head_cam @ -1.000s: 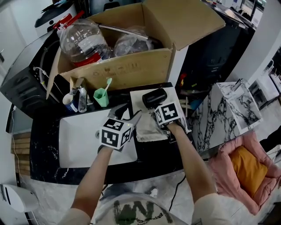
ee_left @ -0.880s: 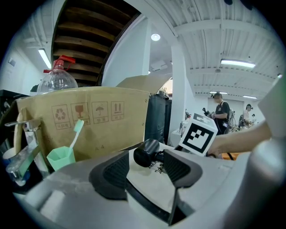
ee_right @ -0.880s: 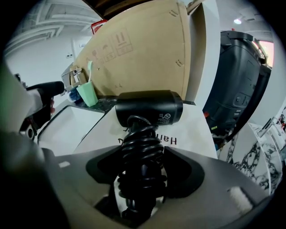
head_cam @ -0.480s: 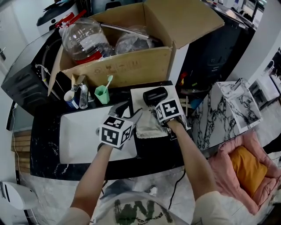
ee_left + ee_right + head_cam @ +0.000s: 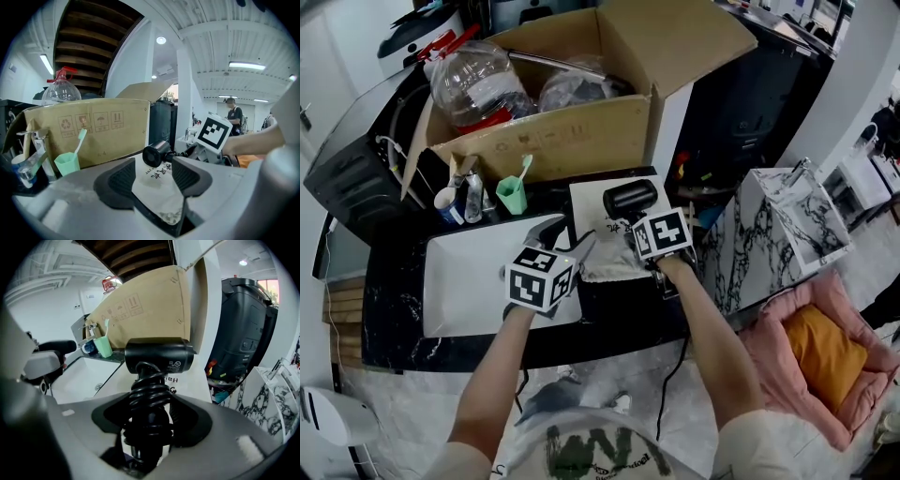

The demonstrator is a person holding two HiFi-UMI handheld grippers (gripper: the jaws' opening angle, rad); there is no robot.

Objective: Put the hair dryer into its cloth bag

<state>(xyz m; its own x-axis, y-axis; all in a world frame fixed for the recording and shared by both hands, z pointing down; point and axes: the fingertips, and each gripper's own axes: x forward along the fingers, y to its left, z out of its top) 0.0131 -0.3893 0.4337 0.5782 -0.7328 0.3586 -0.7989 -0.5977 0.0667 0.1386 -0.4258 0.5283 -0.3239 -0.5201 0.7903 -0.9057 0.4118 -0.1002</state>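
Note:
A black hair dryer [image 5: 630, 198] with its cord coiled round the handle hangs just above the white cloth bag [image 5: 605, 262] on the black counter. My right gripper [image 5: 630, 228] is shut on that handle, and the barrel [image 5: 159, 356] lies crosswise above the jaws [image 5: 152, 416]. My left gripper [image 5: 567, 234] reaches in from the left at the bag's near, wrinkled end. Its jaws stand apart [image 5: 149, 176] with printed bag cloth [image 5: 157, 187] lying between them. The dryer [image 5: 154, 153] shows just beyond that cloth.
A big open cardboard box [image 5: 553, 141] full of bottles stands behind. A green cup [image 5: 512, 194] with a toothbrush sits at its foot. A white sink [image 5: 469, 281] lies to the left, a marble block [image 5: 778, 230] and a pink cushion [image 5: 825, 356] to the right.
My right gripper has lifted the hair dryer a little above the bag. My left gripper has shifted slightly along the bag's near end.

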